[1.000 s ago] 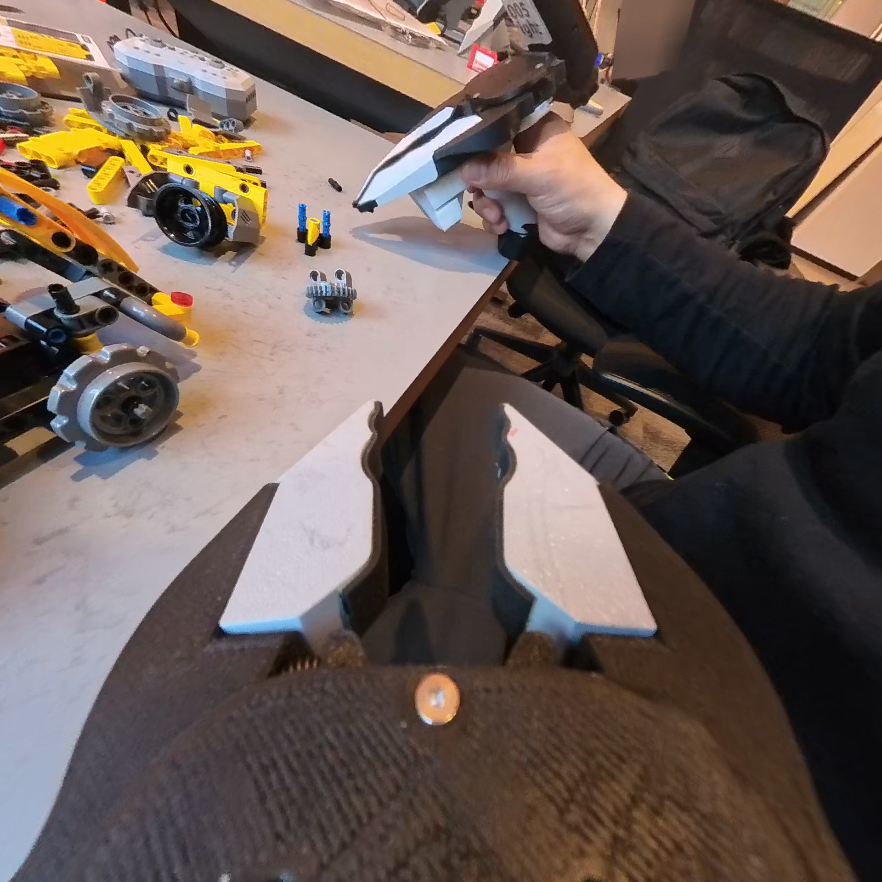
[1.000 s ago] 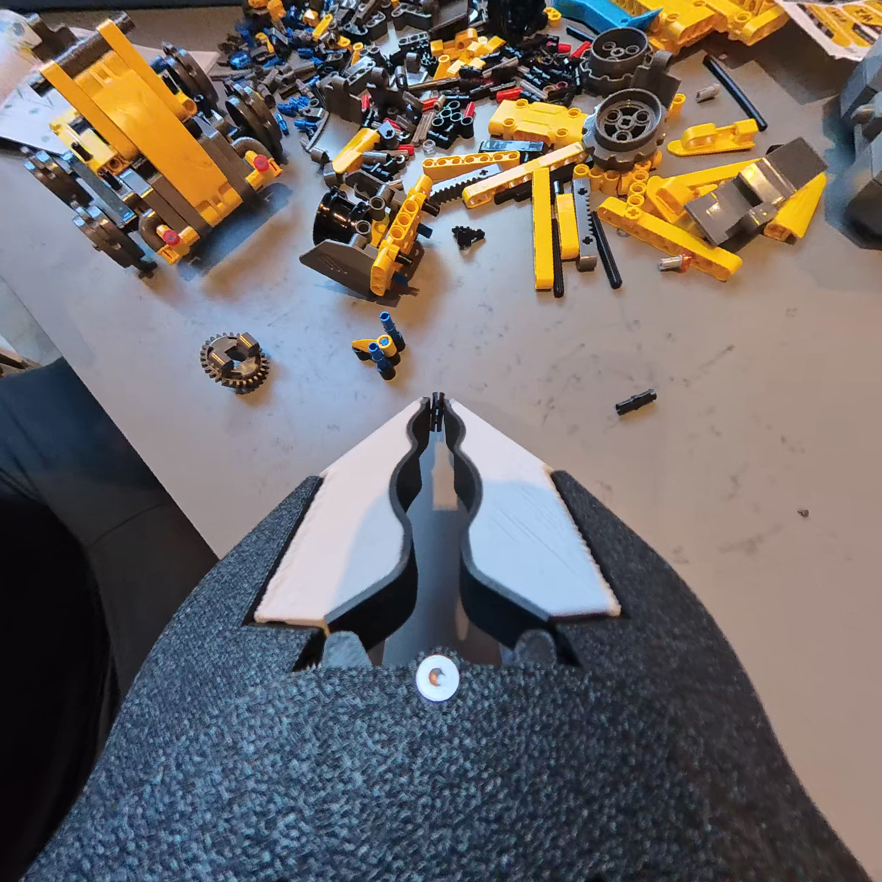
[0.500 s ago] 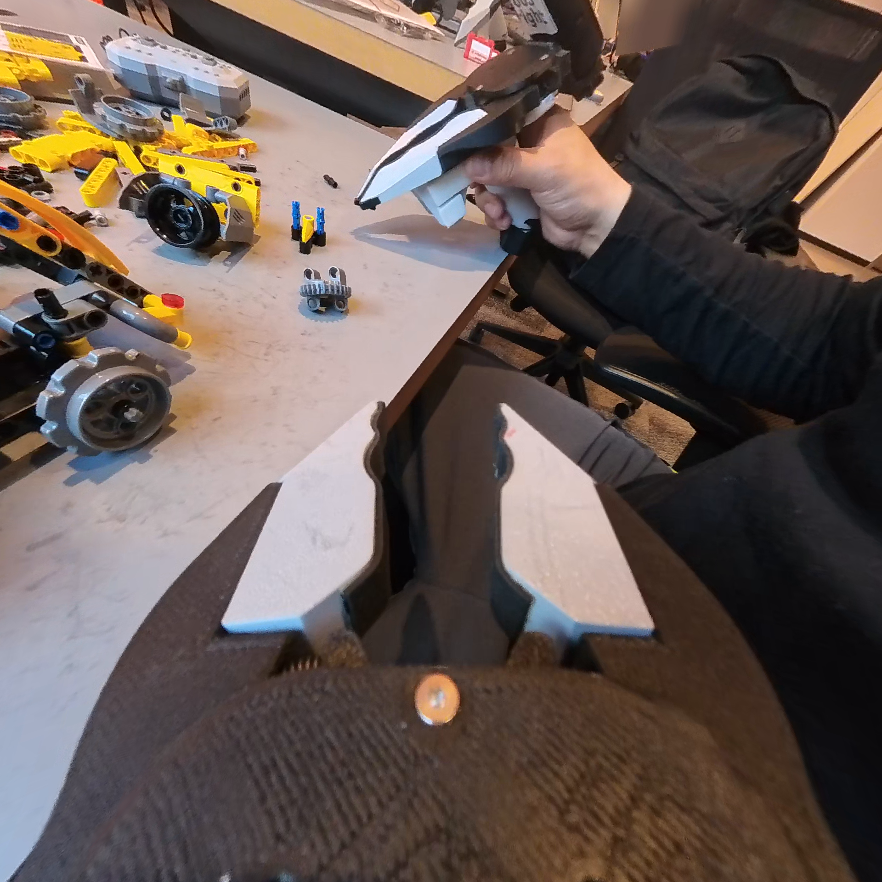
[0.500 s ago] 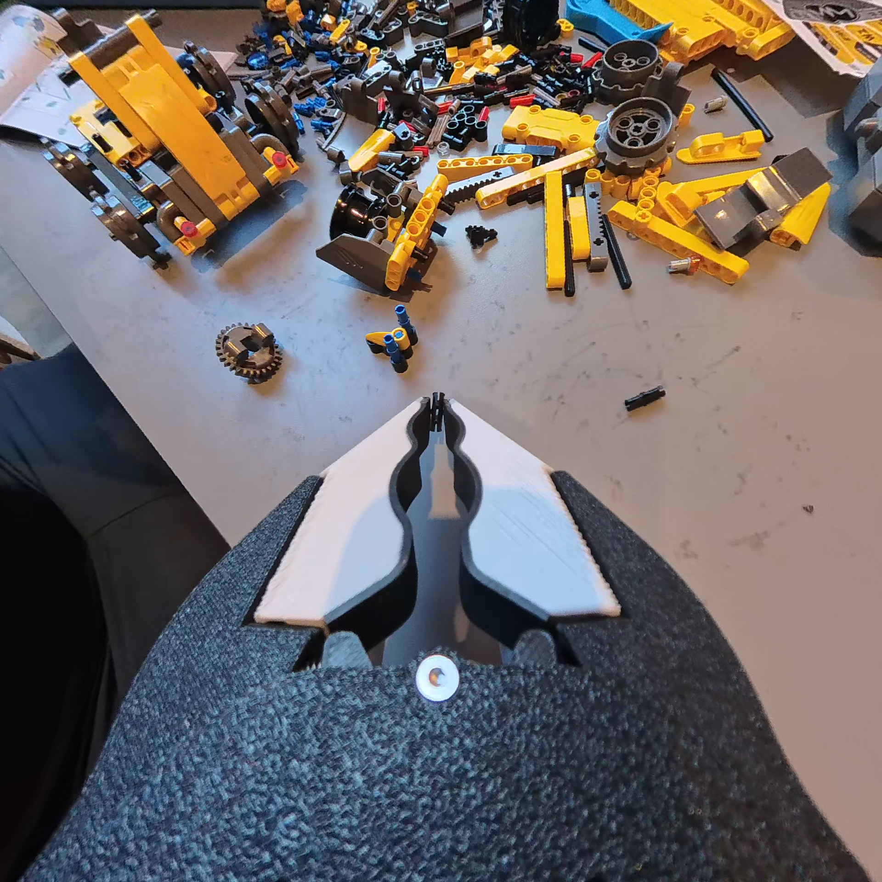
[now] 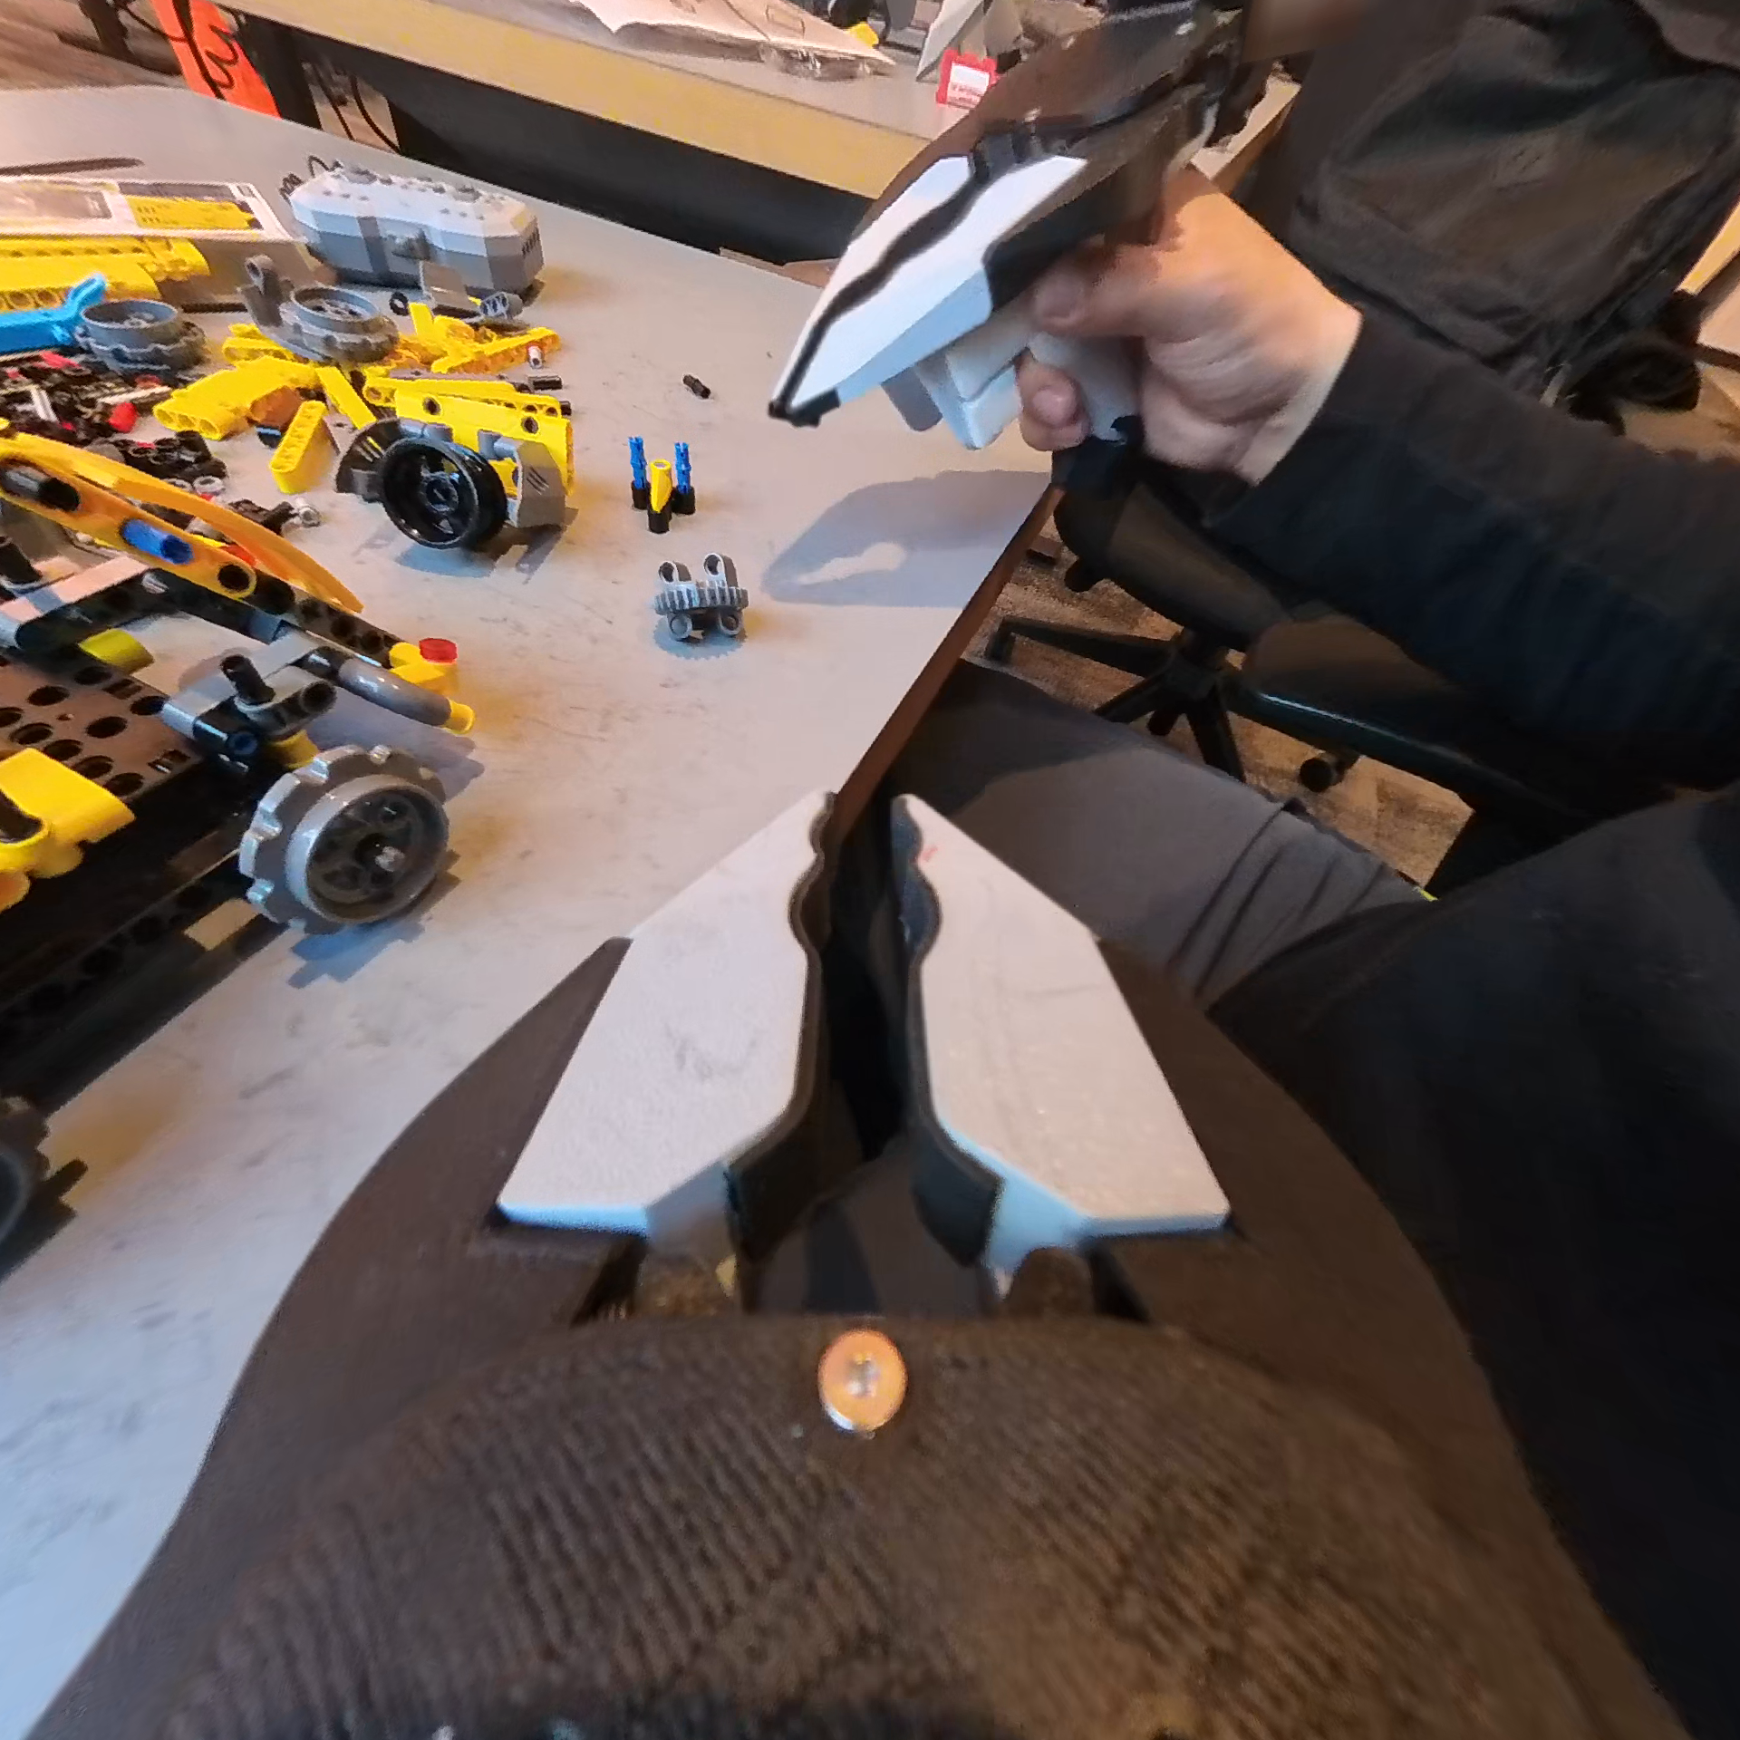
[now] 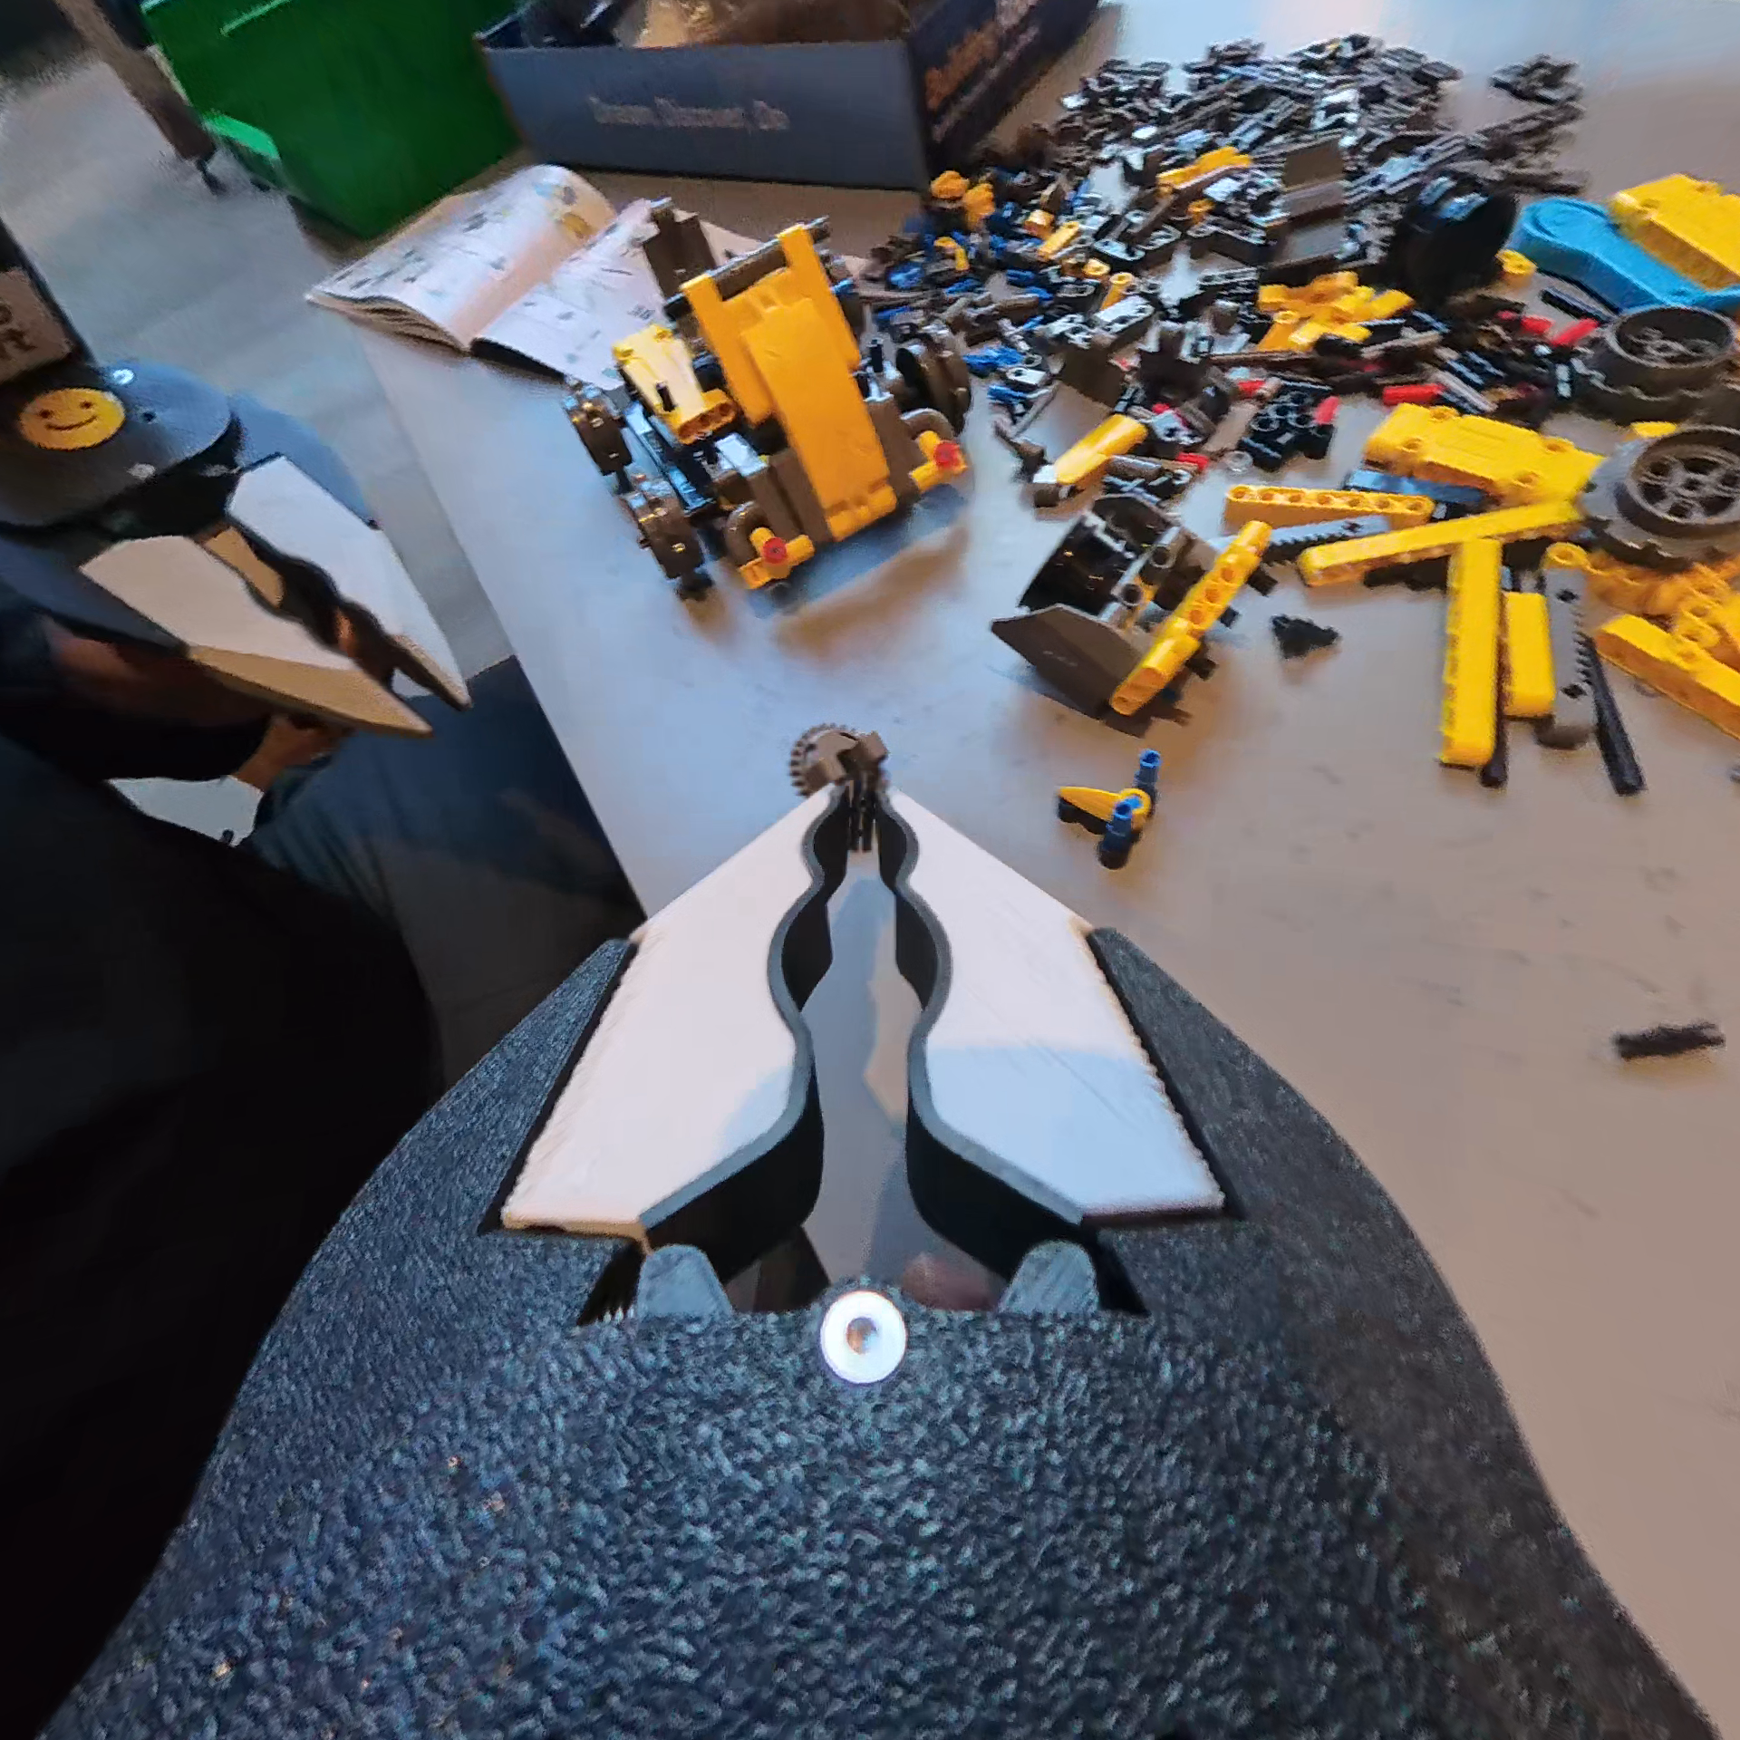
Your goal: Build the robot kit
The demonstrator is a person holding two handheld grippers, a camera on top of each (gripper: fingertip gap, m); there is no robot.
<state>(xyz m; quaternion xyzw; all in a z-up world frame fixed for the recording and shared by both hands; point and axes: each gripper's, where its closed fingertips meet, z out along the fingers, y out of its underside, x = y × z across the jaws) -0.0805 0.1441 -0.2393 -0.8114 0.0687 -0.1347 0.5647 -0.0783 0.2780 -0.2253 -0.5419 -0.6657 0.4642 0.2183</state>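
My right gripper (image 6: 859,800) is shut on a small black pin (image 6: 859,817) held at its tips. It hovers above the grey table, just over a dark grey gear piece (image 6: 821,749). In the left wrist view the right gripper (image 5: 789,410) hangs above and right of that gear piece (image 5: 701,604). A small yellow and blue piece (image 6: 1111,808) lies to the right of the gear. My left gripper (image 5: 864,805) is open by a narrow gap and empty. It sits at the table's edge (image 5: 951,631) over a person's lap, and also shows in the right wrist view (image 6: 447,716).
A half-built yellow and black vehicle (image 6: 781,414) stands beyond the gear. A wheel assembly (image 6: 1130,603) and a pile of loose parts (image 6: 1318,282) spread to the right. A booklet (image 6: 499,264), a cardboard box (image 6: 716,104), a loose black pin (image 6: 1667,1040) and an office chair (image 5: 1224,678) are nearby. My right fingertips sit around 15 cm from my left ones. The right tips stand about 5 cm off the dark grey gear piece (image 6: 821,749).
My right gripper has swung left with the pin, and its tips now line up over the gear. My left gripper's jaws have narrowed.
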